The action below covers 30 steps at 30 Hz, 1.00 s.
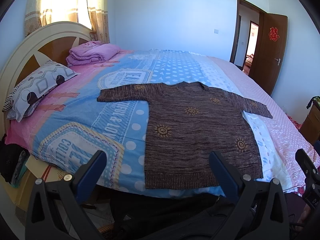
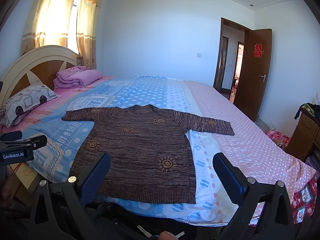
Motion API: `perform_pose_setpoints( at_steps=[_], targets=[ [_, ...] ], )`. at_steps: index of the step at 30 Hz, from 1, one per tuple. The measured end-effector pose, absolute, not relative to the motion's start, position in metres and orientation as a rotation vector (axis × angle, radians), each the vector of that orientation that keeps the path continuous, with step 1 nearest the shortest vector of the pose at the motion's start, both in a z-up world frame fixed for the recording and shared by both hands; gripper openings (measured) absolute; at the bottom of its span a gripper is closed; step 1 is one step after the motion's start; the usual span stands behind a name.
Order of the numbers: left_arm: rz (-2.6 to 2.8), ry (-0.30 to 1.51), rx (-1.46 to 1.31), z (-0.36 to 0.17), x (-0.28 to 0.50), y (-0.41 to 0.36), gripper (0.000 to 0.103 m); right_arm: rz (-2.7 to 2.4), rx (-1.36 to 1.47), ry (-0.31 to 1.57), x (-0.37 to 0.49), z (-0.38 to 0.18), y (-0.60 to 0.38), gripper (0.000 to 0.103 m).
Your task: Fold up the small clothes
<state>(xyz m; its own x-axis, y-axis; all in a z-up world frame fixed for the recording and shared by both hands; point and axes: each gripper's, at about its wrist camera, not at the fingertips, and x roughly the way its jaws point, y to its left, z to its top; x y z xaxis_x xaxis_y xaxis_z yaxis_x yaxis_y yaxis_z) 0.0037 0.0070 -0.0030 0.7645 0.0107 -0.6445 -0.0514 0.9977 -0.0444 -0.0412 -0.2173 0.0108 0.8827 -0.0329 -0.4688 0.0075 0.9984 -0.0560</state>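
**While nothing is folded yet: sweater flat, both tools idle**

Though both tools are up and ready, no fold shows anywhere. The brown knit sweater [image 1: 200,132] lies spread flat on the bedspread [image 1: 120,120], front up, both sleeves out straight to either side, collar toward 12 o'clock, ribbed hem toward 6 o'clock at the near edge of the bed.

My left gripper [image 1: 158,160] hangs just short of the hem with its jaws spread wide, holding nothing; the hem's left corner sits between the fingers in its view. My right gripper [image 2: 162,165] is the same: jaws wide apart, nothing in them, hovering over the hem, with the body of the sweater filling the gap at 12 o'clock.

Done so far, as I judge it: laying out and smoothing only. Left: sleeves in, sides over, hem up to collar.

Off the work: pillow [image 1: 38,90] at 9 o'clock, folded pink blanket [image 1: 92,54] at 10 o'clock, open door [image 2: 254,70] at 2 o'clock.
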Motion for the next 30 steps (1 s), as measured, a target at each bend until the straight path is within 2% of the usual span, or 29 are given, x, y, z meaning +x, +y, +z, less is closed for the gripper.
perform_pose_setpoints(
  at_steps=[12, 30],
  targets=[
    [0.04, 0.735, 0.031, -0.022, 0.04, -0.001, 0.103, 0.074, -0.019, 0.522, -0.011, -0.009, -0.228, 0.102],
    [0.15, 0.767, 0.193, -0.069, 0.197, -0.009, 0.103, 0.008, 0.036, 0.673, 0.123, -0.053, -0.302, 0.102]
  ],
)
